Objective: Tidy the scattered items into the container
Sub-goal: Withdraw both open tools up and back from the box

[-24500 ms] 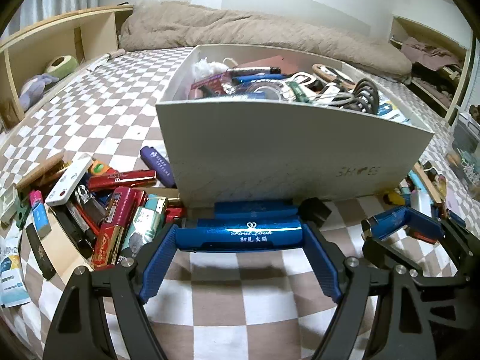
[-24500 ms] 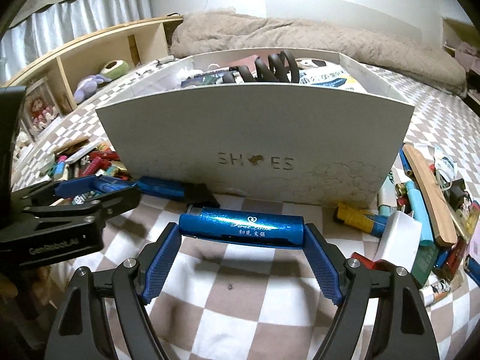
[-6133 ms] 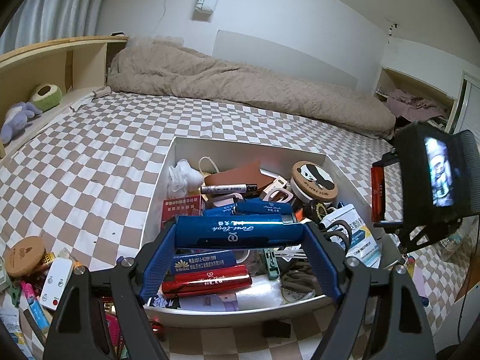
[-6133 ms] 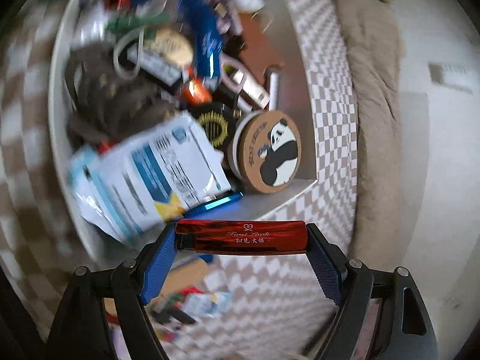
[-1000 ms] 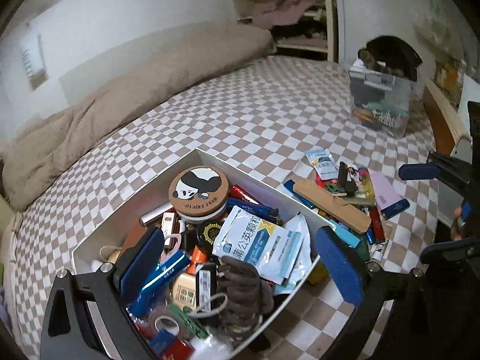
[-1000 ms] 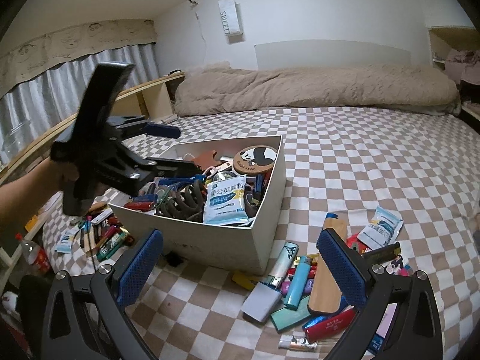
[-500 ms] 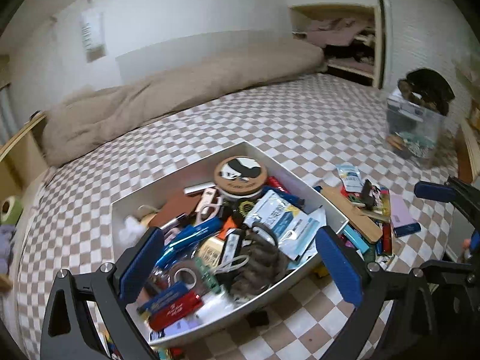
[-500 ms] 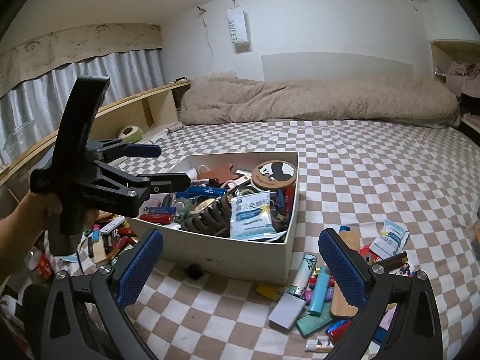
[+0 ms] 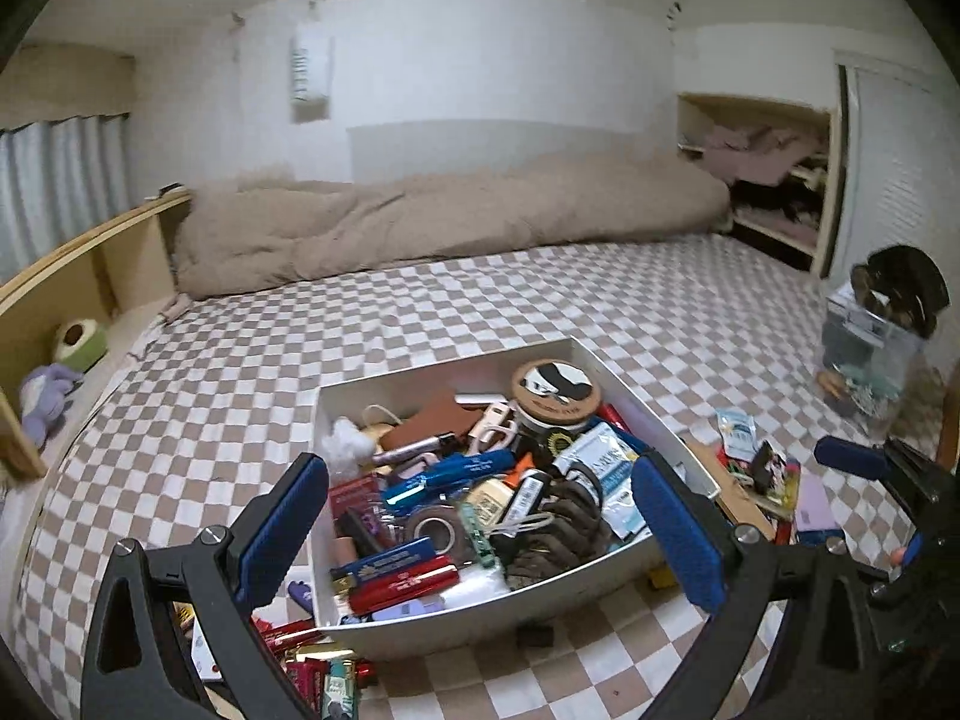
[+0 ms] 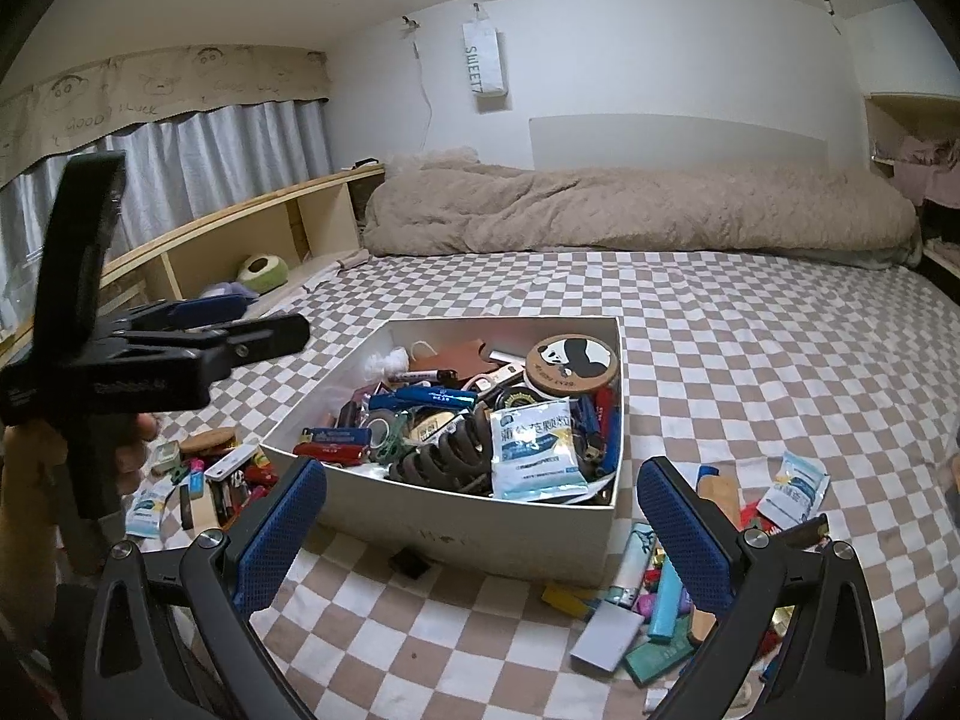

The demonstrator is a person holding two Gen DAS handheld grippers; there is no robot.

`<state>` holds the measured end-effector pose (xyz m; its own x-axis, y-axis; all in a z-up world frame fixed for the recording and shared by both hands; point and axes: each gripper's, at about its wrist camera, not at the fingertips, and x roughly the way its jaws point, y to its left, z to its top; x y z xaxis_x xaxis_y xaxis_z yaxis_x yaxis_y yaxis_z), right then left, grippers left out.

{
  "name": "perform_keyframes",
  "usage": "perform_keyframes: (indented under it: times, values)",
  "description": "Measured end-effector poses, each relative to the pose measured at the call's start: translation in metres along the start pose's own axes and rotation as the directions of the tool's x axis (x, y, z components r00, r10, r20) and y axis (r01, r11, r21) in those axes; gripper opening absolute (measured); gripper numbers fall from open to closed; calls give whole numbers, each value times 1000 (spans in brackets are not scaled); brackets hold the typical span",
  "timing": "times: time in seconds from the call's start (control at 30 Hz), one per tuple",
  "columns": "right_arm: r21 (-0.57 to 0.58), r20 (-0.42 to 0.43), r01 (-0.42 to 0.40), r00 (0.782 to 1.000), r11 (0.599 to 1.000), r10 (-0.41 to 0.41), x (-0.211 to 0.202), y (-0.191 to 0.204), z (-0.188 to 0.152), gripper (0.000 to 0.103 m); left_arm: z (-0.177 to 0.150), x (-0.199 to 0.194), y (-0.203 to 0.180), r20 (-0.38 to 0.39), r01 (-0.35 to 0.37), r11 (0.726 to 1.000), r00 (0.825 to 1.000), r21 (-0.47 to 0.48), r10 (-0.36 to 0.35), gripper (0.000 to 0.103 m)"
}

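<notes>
A white box [image 9: 420, 636] sits on the checkered bed, crammed with small items: a panda-lid tin [image 9: 555, 390], blue and red lighters, a blue-white sachet [image 10: 534, 444], a dark coiled clip [image 10: 444, 456]. Scattered items lie in piles left of it [image 10: 222, 474] and right of it [image 10: 660, 600]. My left gripper [image 9: 480, 531] hovers above the box's near-left side, open and empty. My right gripper [image 10: 483, 534] hangs before the box front [image 10: 540, 540], also open and empty. A hand [image 10: 129, 438] holds the left gripper at the left of the right wrist view.
A beige duvet [image 9: 450, 222] lies along the far wall. A wooden shelf [image 9: 60, 300] with plush toys runs along the left. A clear bin [image 9: 870, 360] stands at the right. A small black object [image 10: 411, 561] lies just before the box.
Six seconds ago the left gripper held a blue lighter and the right a red one; both are now open and empty. Over the last second the left view swung level and the box shifted in frame.
</notes>
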<state>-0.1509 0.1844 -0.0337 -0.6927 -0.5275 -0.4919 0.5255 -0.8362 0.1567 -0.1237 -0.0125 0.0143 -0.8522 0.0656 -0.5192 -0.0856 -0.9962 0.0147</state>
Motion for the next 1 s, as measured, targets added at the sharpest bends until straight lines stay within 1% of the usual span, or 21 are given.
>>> perform_keyframes:
  times: [0.1, 0.3, 0.53, 0.9, 1.0]
  values:
    - [4, 1, -1, 1000, 1000, 1, 3, 3, 0, 103, -4, -5, 4, 18, -26, 999, 999, -18, 26, 102]
    - [-15, 1, 15, 1000, 1000, -15, 5, 9, 1, 103, -15, -9, 5, 22, -77, 997, 997, -30, 78, 102]
    - [-34, 2, 31, 1000, 999, -31, 5, 13, 1, 103, -24, -15, 6, 23, -80, 994, 996, -70, 82, 102]
    - [-34, 8, 52, 999, 998, -52, 4, 14, 1, 103, -39, -23, 16, 22, -138, 986, 990, -91, 140, 102]
    - [-35, 7, 55, 998, 998, -55, 4, 14, 2, 103, -40, -25, 19, 26, -138, 986, 990, -92, 141, 102]
